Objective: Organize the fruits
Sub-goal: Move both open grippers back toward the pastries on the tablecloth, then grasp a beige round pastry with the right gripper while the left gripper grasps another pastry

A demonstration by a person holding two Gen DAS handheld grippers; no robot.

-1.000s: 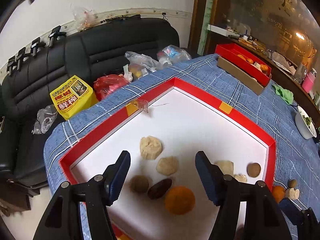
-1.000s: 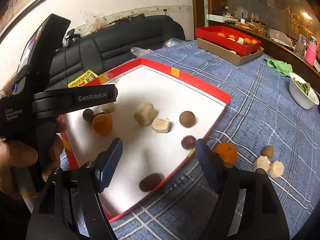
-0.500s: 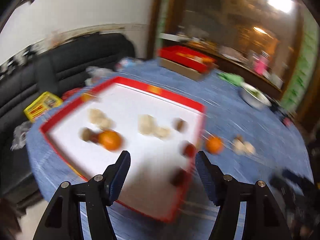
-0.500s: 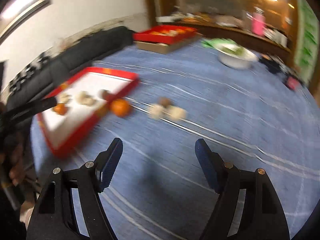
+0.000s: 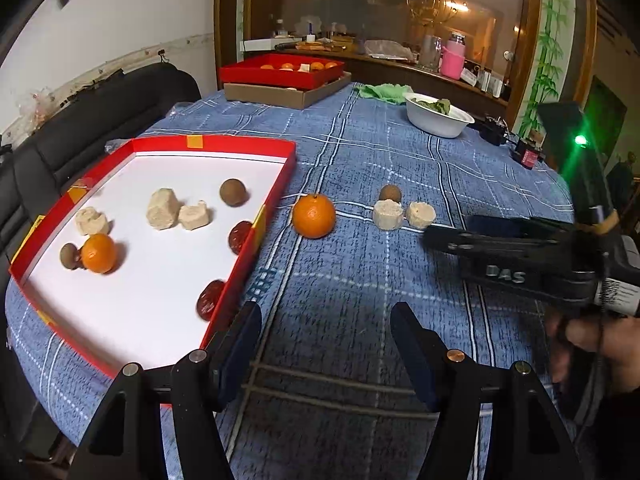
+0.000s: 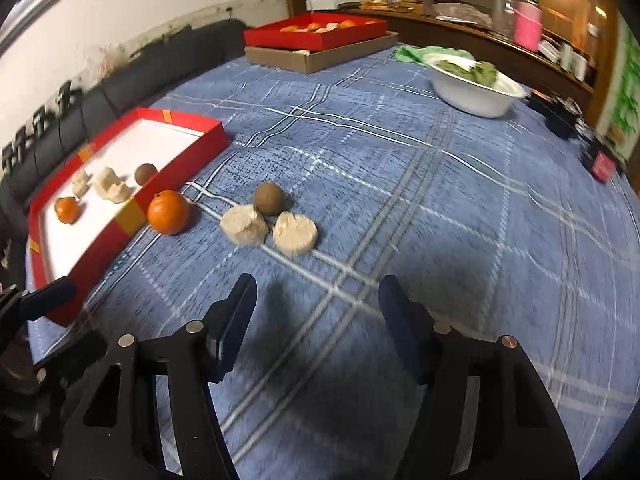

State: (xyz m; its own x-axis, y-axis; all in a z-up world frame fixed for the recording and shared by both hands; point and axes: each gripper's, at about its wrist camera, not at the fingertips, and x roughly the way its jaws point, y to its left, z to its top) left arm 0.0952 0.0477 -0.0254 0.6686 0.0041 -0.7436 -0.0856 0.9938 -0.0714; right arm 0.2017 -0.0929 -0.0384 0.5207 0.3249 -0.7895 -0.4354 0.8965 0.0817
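A red-rimmed white tray (image 5: 280, 148) (image 6: 180, 120) holds an orange (image 5: 98, 253), several pale lumps, brown balls and two dark red fruits (image 5: 240, 236). On the blue plaid cloth beside it lie an orange (image 5: 314, 216) (image 6: 168, 212), a brown ball (image 5: 390, 193) (image 6: 269, 198) and two pale lumps (image 5: 387, 215) (image 6: 244, 225). My left gripper (image 5: 324, 344) hangs open over bare cloth near the tray's corner. My right gripper (image 6: 316, 320) is empty, jaws closing, just short of the lumps; it also shows at the right of the left wrist view (image 5: 444, 236).
At the far end stands a second red tray of fruit on a brown box (image 5: 280, 80) (image 6: 316, 46). A white bowl with greens (image 5: 438, 116) (image 6: 476, 88) and a green cloth (image 5: 384, 92) sit beyond. A black sofa (image 5: 100, 120) runs along the left.
Both views have swung right, from over the tray to the cloth with the loose fruit. The right jaws stand a little narrower than before.
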